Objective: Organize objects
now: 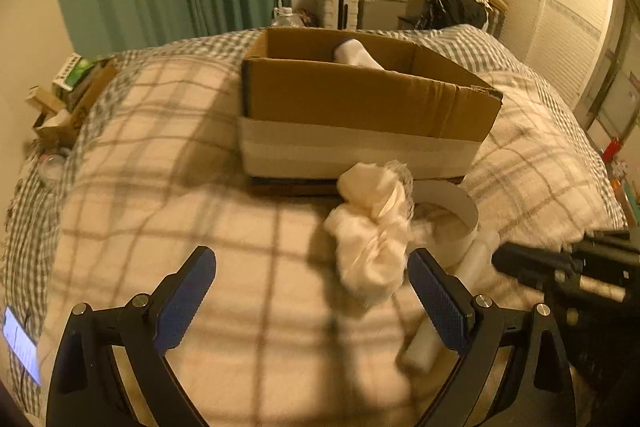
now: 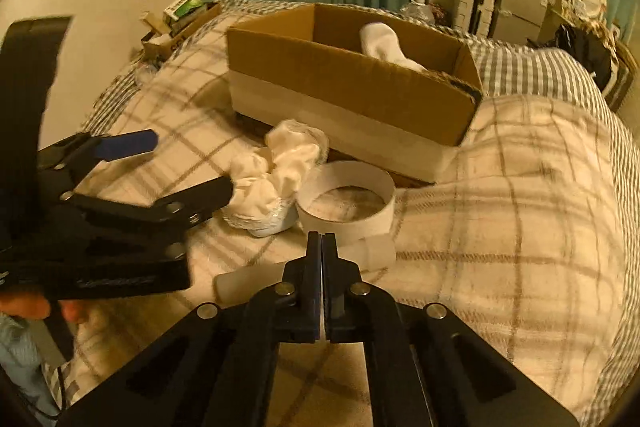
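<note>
Cloth point(image 1: 374, 231) beside open left claw point(image 1: 312, 291)

Open plaid bedding point(image 1: 168, 187) across the left and lower centre of the left wrist view, free for passage. Ahead, blocked by a cardboard box point(image 1: 360, 103) spanning the upper middle, open on top (one white sock point(image 1: 354, 55) inside). Just before it, crowded at centre right by a crumpled white cloth point(image 1: 372, 231), a white paper ring point(image 1: 452, 215) beside it and a white tube point(image 1: 448, 311) at lower right.
</note>
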### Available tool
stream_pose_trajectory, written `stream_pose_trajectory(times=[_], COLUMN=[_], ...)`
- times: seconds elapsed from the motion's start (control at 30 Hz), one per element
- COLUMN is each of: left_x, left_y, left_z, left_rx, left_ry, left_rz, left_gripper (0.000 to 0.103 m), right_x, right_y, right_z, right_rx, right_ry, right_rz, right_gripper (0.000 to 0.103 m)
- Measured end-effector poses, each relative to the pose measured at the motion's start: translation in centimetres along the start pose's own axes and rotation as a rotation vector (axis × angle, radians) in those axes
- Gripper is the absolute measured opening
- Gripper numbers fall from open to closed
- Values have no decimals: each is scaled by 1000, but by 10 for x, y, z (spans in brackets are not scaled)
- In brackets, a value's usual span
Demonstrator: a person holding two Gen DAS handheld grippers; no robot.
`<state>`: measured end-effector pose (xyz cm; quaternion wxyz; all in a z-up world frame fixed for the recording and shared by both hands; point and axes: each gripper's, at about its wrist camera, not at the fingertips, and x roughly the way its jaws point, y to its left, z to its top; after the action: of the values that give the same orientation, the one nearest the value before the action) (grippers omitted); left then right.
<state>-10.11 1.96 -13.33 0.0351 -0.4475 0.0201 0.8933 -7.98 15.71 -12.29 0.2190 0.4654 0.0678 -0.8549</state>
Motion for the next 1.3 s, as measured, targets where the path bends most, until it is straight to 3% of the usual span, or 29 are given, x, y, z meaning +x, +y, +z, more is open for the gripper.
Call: stream_pose_trajectory(times=[0.03,0.13,0.17,0.2,0.3,0.33,0.4,0.43,0.57,0.77,0.97,1.1,1.17,1.23,1.3], left_x=[6,27,33,40,40,35,21,14,-13,-22,-28,-28,-28,-28,-31], left_y=[-3,-12,-14,-14,-8,-6,1,5,21,38,32,32,34,35,36], left_z=[2,7,7,6,3,2,1,-1,-14,-31,-35,-36,-37,-38,-39], left_rx=[5,24,28,27,-5,-11,-23,-29,-40,-70,-64,-68,-78,-87,-90], left_ry=[7,56,77,101,93,78,35,15,-40,-28,-37,-42,-44,-46,-54], left_rz=[-5,-49,-77,-111,-148,-151,-137,-122,-84,-69,-81,-92,-101,-105,-111], left_gripper=[97,75,60,35,14,10,10,10,10,10,10,10,10,10,10], right_x=[3,7,8,8,10,12,15,15,23,57,69,65,63,60,54], right_y=[-3,-10,-11,-12,-14,-13,-10,-7,2,8,18,26,30,31,35], right_z=[-1,-2,-3,-4,-5,-5,-6,-5,-2,3,-1,-6,-8,-7,-7], right_rx=[13,44,51,55,63,62,55,48,25,-5,-63,-98,-117,-123,-135], right_ry=[6,11,11,12,22,31,43,44,68,156,197,203,198,191,168], right_rz=[3,18,18,17,10,8,-6,-16,0,-66,-148,-159,-181,-179,-174], right_gripper=[0,0,0,0,3,9,54,60,68,77,74,39,34,11,9])
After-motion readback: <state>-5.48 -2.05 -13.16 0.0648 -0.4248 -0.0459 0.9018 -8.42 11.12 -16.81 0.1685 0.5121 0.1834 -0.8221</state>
